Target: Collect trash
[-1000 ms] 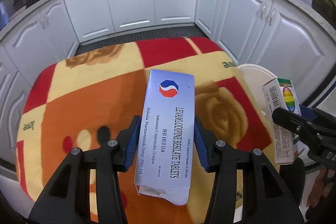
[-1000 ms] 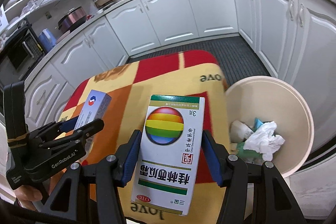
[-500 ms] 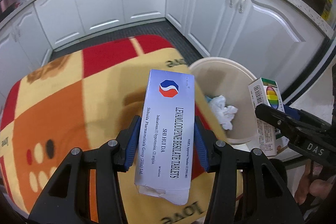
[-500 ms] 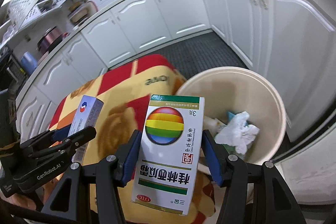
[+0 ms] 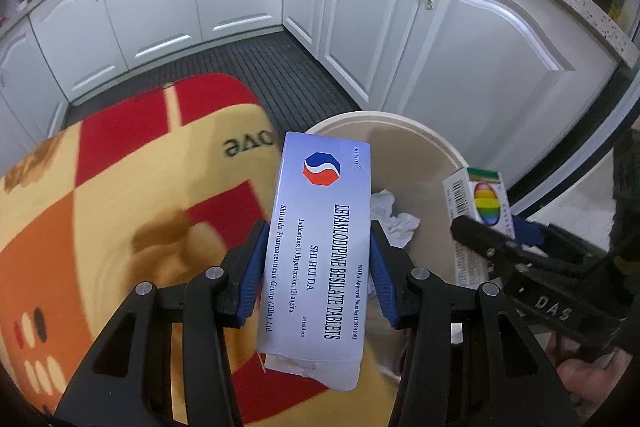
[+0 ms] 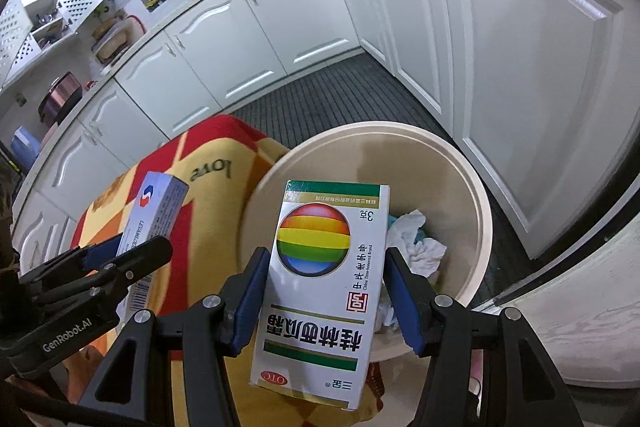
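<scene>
Two handheld grippers carry medicine cartons toward a cream waste bin (image 6: 476, 187) in a white-cabinet kitchen. The left gripper (image 5: 318, 271) clamps a pale blue tablet box (image 5: 320, 255) between its blue pads, the box's far end reaching over the bin's near rim beside the blanket-covered table (image 5: 120, 195). The right gripper (image 6: 326, 291) grips a white carton with a rainbow globe (image 6: 324, 275) — it hangs over the bin's mouth, where crumpled tissue (image 6: 420, 247) already lies. Both sets of jaws stand partly closed, each pressed on its carton — neither box released.
</scene>
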### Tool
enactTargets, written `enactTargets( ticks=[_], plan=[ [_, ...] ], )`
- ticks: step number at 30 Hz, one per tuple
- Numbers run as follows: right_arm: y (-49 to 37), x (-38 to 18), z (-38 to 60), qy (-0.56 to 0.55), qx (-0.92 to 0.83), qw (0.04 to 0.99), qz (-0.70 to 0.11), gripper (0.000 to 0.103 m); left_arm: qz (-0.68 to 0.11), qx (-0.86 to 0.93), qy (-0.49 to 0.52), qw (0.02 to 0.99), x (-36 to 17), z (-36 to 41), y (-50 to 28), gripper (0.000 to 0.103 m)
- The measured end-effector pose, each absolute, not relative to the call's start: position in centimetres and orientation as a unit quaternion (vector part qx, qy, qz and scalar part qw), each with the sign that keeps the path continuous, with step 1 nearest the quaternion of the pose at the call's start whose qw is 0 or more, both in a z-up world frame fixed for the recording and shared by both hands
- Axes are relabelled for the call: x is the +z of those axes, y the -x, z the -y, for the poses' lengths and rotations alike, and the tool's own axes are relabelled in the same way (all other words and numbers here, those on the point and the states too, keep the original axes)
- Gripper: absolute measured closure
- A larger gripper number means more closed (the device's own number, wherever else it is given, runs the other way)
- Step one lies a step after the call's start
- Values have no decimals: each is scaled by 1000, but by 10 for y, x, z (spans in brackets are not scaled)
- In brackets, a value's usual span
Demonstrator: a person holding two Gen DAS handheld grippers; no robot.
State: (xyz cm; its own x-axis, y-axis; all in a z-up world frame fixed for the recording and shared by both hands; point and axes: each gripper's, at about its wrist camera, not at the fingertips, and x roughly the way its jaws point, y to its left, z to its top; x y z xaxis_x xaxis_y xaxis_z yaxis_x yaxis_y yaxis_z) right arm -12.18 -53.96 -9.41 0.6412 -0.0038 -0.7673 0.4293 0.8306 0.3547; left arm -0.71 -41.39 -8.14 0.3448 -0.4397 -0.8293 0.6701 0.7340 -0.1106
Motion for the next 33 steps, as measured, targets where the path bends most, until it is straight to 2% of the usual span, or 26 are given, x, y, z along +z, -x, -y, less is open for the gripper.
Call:
enactTargets(
  ticks=[11,12,13,16,33],
  plan=[
    [108,-109,568,-265,-142,864,-404,47,-477,-347,-94,802,-97,447,-8,55],
    [106,-110,570,-264,-143,863,-406,47,-481,-344,-95,801,-99,447,-9,50],
    [105,-112,571,-265,-143,862,-408,45,-485,-349,-84,798,-100,446,-11,42],
    [106,-115,573,-273,-149,858,-409,36,-486,-365,-30,793,-98,435,-14,24],
    [128,-109,528,-236,-154,873,-398,34,-438,-304,-62,844,-85,391,4,24]
  ],
)
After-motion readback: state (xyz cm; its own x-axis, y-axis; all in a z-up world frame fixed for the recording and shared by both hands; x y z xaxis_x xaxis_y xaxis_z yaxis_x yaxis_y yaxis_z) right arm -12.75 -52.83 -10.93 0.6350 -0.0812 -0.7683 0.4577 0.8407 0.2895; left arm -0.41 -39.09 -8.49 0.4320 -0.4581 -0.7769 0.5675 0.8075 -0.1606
